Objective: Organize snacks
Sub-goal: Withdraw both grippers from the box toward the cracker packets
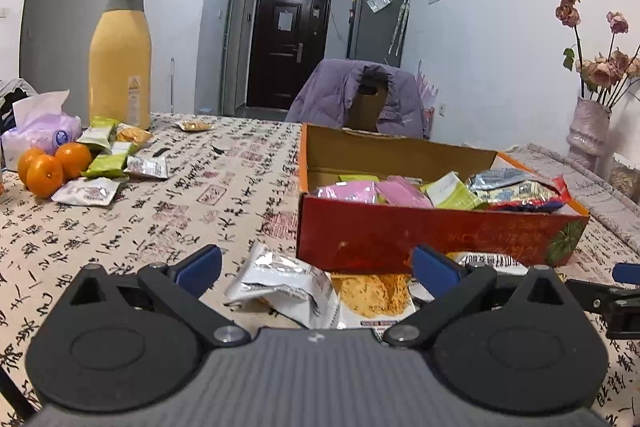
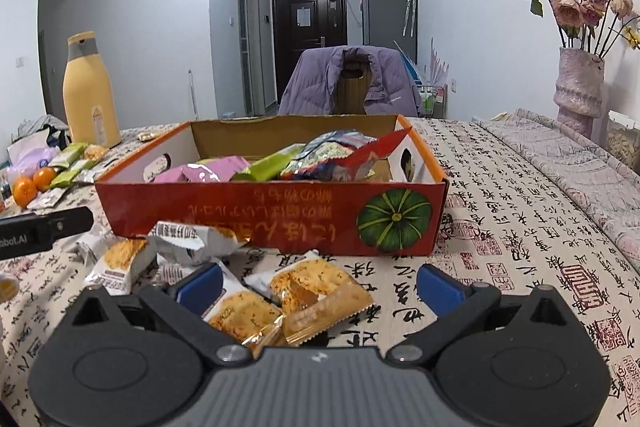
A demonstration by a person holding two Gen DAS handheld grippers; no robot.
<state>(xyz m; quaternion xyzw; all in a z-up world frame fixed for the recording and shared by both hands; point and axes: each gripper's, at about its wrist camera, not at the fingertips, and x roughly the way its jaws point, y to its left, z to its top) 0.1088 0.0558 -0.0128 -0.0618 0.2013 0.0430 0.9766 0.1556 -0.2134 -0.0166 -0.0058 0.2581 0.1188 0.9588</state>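
Note:
A red cardboard box [image 1: 432, 235] [image 2: 272, 219] holds several snack packets in pink, green and blue. In front of it lie loose silver and orange snack packets [image 1: 304, 287] [image 2: 304, 291]. My left gripper [image 1: 316, 265] is open low over the table, its blue pads on either side of the silver packet. My right gripper [image 2: 318, 283] is open too, with an orange cracker packet [image 2: 320, 295] lying between its pads. More green and white packets [image 1: 108, 155] [image 2: 72, 163] lie at the far left. The left gripper's body [image 2: 44, 227] shows at the right wrist view's left edge.
A tall yellow flask [image 1: 120, 55] [image 2: 90, 91], three oranges [image 1: 52, 163] and a tissue pack [image 1: 40, 127] stand at the far left. A vase of dried roses [image 2: 578, 83] is at the right. A chair with a purple jacket [image 2: 352, 83] sits behind the table.

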